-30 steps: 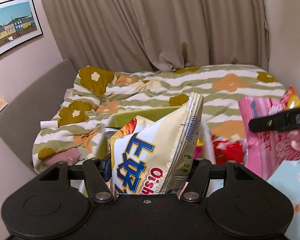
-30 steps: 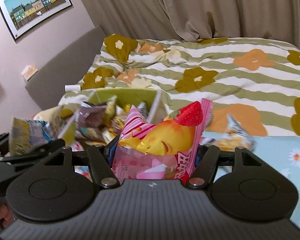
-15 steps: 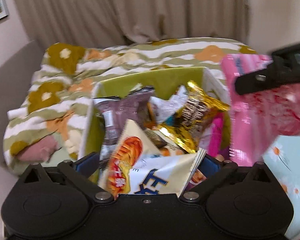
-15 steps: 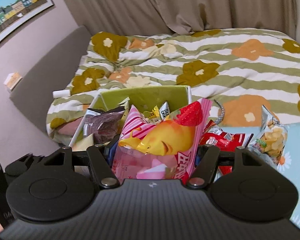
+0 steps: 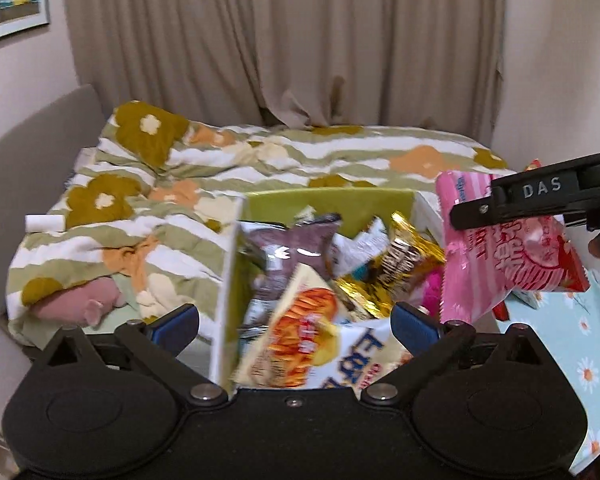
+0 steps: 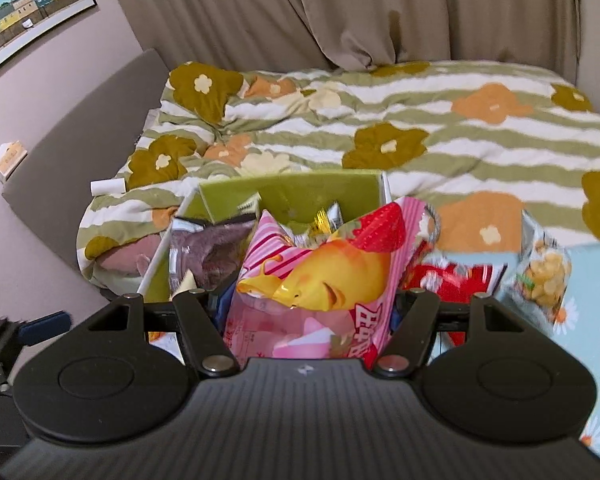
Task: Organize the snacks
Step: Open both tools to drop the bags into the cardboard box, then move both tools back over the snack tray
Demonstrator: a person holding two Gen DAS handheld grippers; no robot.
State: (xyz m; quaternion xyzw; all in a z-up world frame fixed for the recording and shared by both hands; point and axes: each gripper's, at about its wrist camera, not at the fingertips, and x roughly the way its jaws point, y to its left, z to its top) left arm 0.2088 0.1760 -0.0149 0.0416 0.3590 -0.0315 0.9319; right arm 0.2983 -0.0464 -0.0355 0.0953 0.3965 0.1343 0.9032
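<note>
Reading "DAS" in raised letters on its black finger, the right tool (image 6: 308, 312) grips a pink strawberry snack bag (image 6: 320, 276) printed with a yellow cartoon figure and red script too bent to read. In the left wrist view that bag (image 5: 504, 256) hangs just right of the green storage box (image 5: 328, 204), level with its rim.

The left tool (image 5: 294, 322) stands wide open, its jaws having just been opening, and its blue pads touch nothing. Between them, lower down, a cream chip bag (image 5: 312, 344) with blue characters and a picture of orange sticks lies in the box's near end, against the left wall.

Behind it the box holds a brown packet (image 5: 296, 248) and a gold packet (image 5: 396, 268), whose writing is blurred.

A red packet (image 6: 456, 280) and a clear bag of yellow puffs (image 6: 544, 272) lie on the daisy-print cloth (image 6: 596, 280) right of the box, before the flowered duvet (image 6: 440, 128).
</note>
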